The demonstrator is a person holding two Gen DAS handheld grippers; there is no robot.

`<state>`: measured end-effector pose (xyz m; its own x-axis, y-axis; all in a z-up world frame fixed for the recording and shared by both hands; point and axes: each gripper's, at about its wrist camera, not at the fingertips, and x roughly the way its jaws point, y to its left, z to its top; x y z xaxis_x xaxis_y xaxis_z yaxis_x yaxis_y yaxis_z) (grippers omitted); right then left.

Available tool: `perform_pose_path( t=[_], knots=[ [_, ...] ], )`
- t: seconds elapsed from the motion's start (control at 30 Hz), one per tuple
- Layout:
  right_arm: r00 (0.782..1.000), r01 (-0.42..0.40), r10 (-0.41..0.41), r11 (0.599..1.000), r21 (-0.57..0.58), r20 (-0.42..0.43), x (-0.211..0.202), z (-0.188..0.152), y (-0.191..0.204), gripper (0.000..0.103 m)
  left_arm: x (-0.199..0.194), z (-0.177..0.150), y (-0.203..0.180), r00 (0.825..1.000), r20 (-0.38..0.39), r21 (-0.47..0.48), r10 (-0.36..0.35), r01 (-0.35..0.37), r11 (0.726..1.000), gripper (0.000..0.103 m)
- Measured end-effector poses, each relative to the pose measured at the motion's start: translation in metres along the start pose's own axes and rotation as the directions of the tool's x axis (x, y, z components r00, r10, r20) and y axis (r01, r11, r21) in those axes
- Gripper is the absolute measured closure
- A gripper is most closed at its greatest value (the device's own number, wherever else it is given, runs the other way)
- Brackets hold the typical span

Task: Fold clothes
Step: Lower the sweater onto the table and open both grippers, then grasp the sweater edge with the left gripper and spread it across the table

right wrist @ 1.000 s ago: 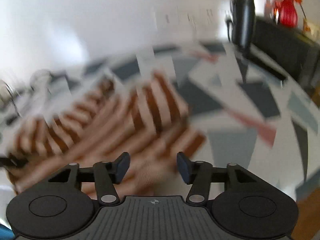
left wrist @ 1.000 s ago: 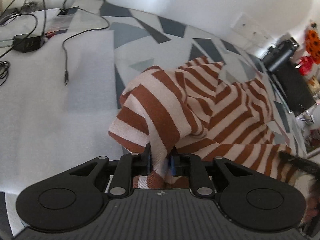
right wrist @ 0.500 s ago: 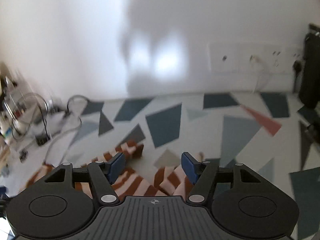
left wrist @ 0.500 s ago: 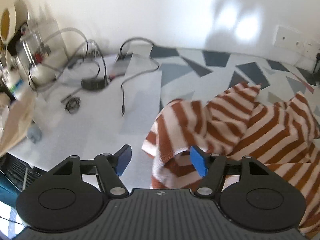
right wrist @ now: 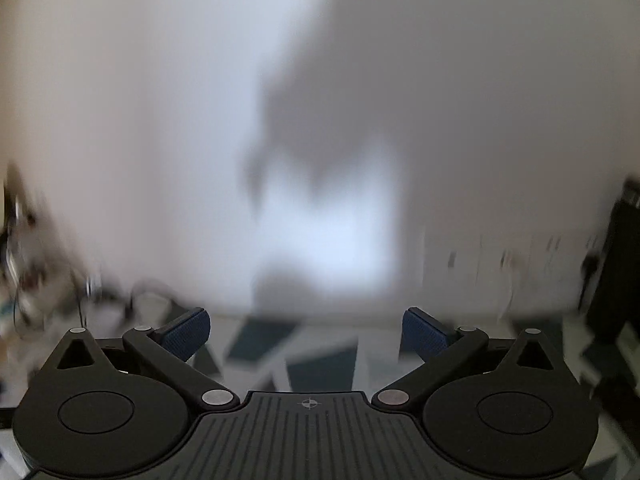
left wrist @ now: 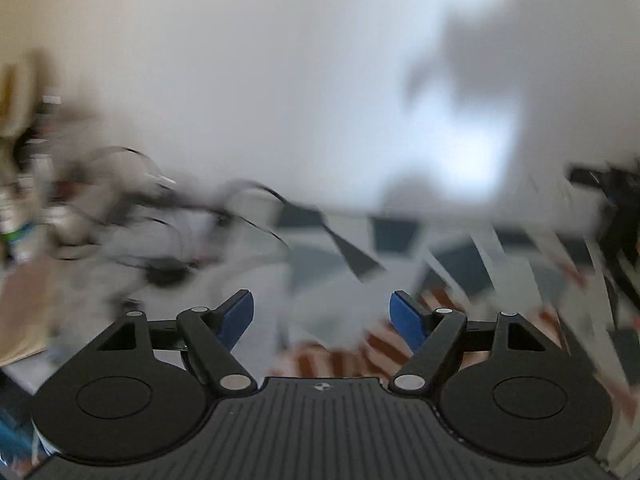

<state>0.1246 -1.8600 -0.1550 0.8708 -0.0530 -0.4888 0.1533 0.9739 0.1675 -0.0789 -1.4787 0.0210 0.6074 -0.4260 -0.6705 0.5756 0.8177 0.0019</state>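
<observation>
White wall (right wrist: 160,100) fills most of both blurred views. Patterned tabletop (left wrist: 400,236) crosses lower frame. Striped rust-and-white garment (left wrist: 360,354) lies low centre in left view, just past left gripper (left wrist: 322,314). Left gripper wide apart, empty. Right gripper (right wrist: 306,334) likewise (garment not visible there). Judged between folds; next move calls for finding fresh edge to pinch.

The left gripper (left wrist: 322,314), clamped on the striped garment (left wrist: 360,354) a second ago, now stands with its jaws wide apart and has lifted away, so only a blurred strip of cloth shows below it. The right gripper (right wrist: 306,334) has opened wider and tilted up toward the wall (right wrist: 160,120), the garment gone from its view.
</observation>
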Motion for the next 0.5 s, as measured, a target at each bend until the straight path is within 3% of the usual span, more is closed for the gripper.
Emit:
perform_pose_path(
  t=[0.07, 0.13, 0.27, 0.33, 0.37, 0.4, 0.43, 0.47, 0.5],
  knots=[
    [0.993, -0.015, 0.012, 1.0, -0.024, -0.114, 0.021, -0.026, 0.001, 0.009, 0.032, -0.011, -0.023, 0.996, -0.081, 0.095, -0.047, 0.055, 0.994, 0.026],
    [0.978, -0.02, 0.007, 0.998, -0.06, -0.209, 0.041, -0.05, 0.007, 0.017, 0.063, -0.024, -0.044, 0.987, -0.151, 0.177, -0.051, 0.078, 0.981, 0.026],
    [0.94, -0.039, -0.003, 0.992, -0.116, -0.342, 0.07, -0.091, 0.025, 0.024, 0.117, -0.047, -0.069, 0.951, -0.303, 0.256, -0.058, 0.14, 0.956, 0.03],
    [0.932, -0.055, 0.003, 0.989, -0.135, -0.363, 0.076, -0.103, 0.034, 0.031, 0.123, -0.051, -0.068, 0.945, -0.319, 0.27, -0.069, 0.16, 0.949, 0.057],
    [0.929, -0.066, 0.008, 0.987, -0.145, -0.369, 0.079, -0.107, 0.039, 0.049, 0.124, -0.053, -0.066, 0.944, -0.32, 0.275, -0.076, 0.169, 0.947, 0.068],
    [0.927, -0.076, 0.012, 0.985, -0.155, -0.376, 0.081, -0.111, 0.041, 0.06, 0.124, -0.054, -0.064, 0.943, -0.322, 0.279, -0.082, 0.177, 0.944, 0.098],
    [0.925, -0.074, 0.006, 0.984, -0.165, -0.38, 0.082, -0.113, 0.042, 0.079, 0.121, -0.053, -0.058, 0.946, -0.311, 0.259, -0.09, 0.175, 0.95, 0.099],
    [0.927, -0.062, -0.003, 0.985, -0.16, -0.374, 0.081, -0.113, 0.04, 0.089, 0.114, -0.049, -0.048, 0.955, -0.282, 0.223, -0.088, 0.155, 0.963, 0.099],
    [0.93, -0.059, 0.008, 0.99, -0.129, -0.367, 0.079, -0.113, 0.036, 0.09, 0.106, -0.045, -0.037, 0.965, -0.248, 0.185, -0.08, 0.128, 0.974, 0.099]
  ],
)
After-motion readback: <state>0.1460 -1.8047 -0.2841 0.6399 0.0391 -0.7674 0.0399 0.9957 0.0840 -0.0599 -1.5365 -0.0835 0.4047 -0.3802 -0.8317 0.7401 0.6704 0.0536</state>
